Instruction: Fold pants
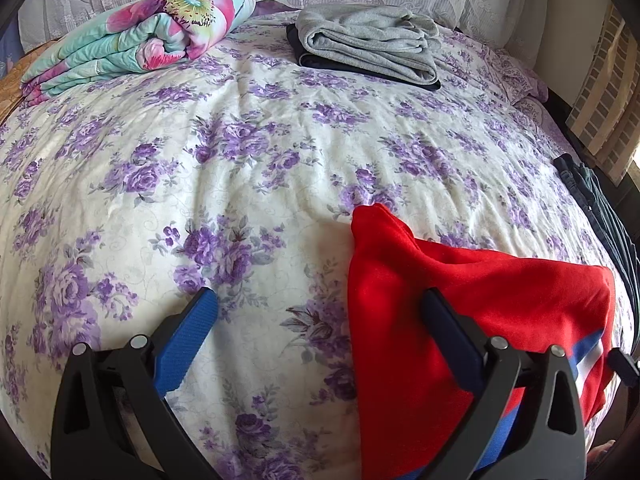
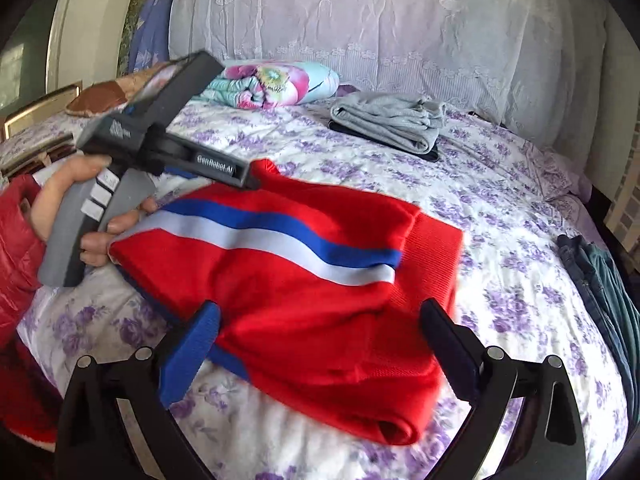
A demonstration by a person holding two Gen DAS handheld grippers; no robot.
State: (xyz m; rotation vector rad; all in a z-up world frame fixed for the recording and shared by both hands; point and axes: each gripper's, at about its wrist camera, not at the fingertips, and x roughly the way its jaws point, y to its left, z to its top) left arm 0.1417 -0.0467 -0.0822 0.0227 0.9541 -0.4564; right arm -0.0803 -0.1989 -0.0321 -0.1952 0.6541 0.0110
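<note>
Both grippers, left gripper point(image 1: 318, 304) and right gripper point(image 2: 320, 316), hover with jaws spread, empty; the folded red pants point(image 2: 304, 292) near the bed's point(image 1: 280, 140) front edge could unfold if snagged.

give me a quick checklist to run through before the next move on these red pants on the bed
1. Red pants with blue and white stripe folded on the floral bedspread: ok.
2. Left gripper open, holding nothing: ok.
3. Right gripper open, above the pants: ok.
4. Fold edges aligned: cannot tell, near edge looks bunched.
5. Folded grey garment stack has bare bedspread around it: ok.
6. Dark clothes at the bed's edge apart from the pants: ok.
</note>
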